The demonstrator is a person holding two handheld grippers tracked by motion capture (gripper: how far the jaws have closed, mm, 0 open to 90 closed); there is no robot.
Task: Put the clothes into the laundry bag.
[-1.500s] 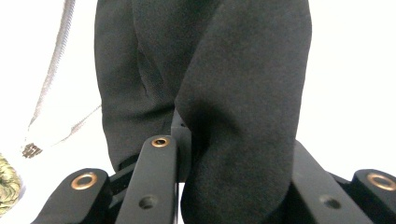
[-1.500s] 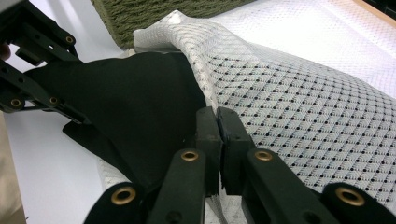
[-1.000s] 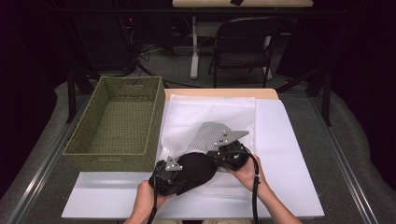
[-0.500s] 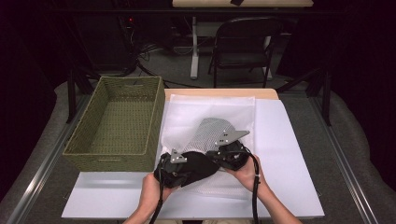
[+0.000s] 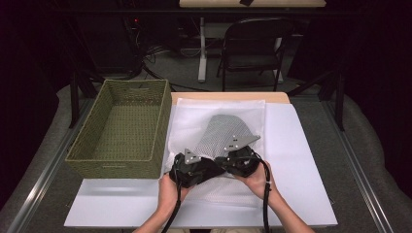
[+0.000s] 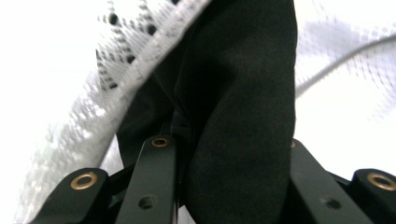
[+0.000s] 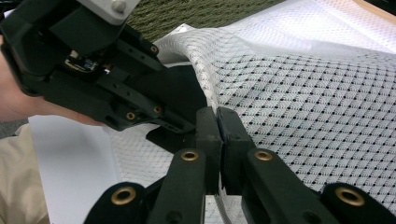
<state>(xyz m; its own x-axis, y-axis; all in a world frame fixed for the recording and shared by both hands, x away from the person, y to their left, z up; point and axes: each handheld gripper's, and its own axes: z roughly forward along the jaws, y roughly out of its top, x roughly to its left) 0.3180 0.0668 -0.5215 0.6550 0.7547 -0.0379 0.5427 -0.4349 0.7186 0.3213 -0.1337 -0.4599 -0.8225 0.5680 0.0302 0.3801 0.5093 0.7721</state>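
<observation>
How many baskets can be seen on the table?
1. The green woven basket stands on the left part of the table, beside the white mesh bag. No other basket is visible.

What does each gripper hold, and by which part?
Left gripper: the black cloth, by a bunched fold. Right gripper: the mesh bag, by its opening's edge.
</observation>
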